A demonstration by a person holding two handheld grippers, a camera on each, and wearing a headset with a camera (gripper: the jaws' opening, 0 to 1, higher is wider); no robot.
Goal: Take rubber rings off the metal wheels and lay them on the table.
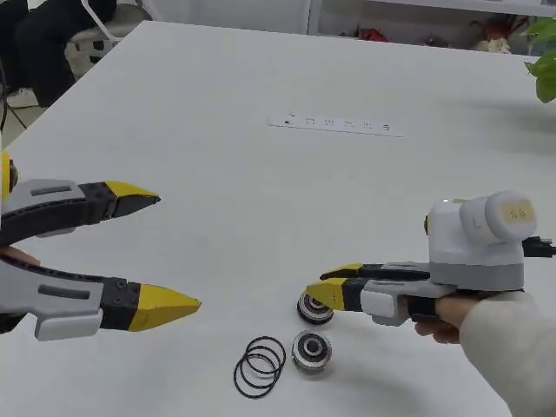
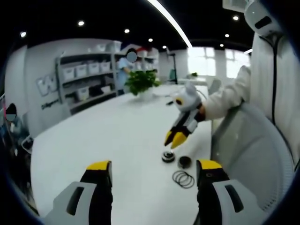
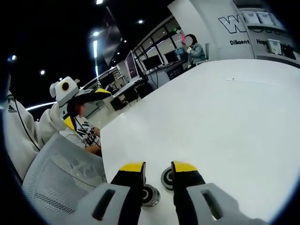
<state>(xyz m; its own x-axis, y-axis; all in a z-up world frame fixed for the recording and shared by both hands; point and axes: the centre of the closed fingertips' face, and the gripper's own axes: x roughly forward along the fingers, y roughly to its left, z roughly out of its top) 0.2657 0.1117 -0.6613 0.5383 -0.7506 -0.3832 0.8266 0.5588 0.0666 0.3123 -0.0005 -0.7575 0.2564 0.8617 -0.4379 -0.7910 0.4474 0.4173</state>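
Note:
Two small metal wheels lie on the white table (image 1: 261, 174): one (image 1: 314, 308) right under my right gripper's tips, the other (image 1: 311, 350) nearer me. Several loose black rubber rings (image 1: 259, 365) lie stacked beside the nearer wheel. My right gripper (image 1: 332, 283) hovers just over the far wheel, jaws a narrow gap apart and holding nothing. In its own view, the right gripper (image 3: 157, 171) frames that wheel (image 3: 167, 178), with the other wheel (image 3: 151, 194) to the left. My left gripper (image 1: 169, 252) hangs wide open and empty, well left of the parts. The left gripper view shows its jaws (image 2: 154, 171), both wheels (image 2: 168, 157) (image 2: 184, 161) and the rings (image 2: 183, 178).
A flat white strip with small marks (image 1: 334, 124) lies farther back on the table. A green plant (image 1: 543, 61) stands at the far right edge. A mesh chair (image 2: 253, 154) sits at the table's near side. Shelves and a person stand in the background.

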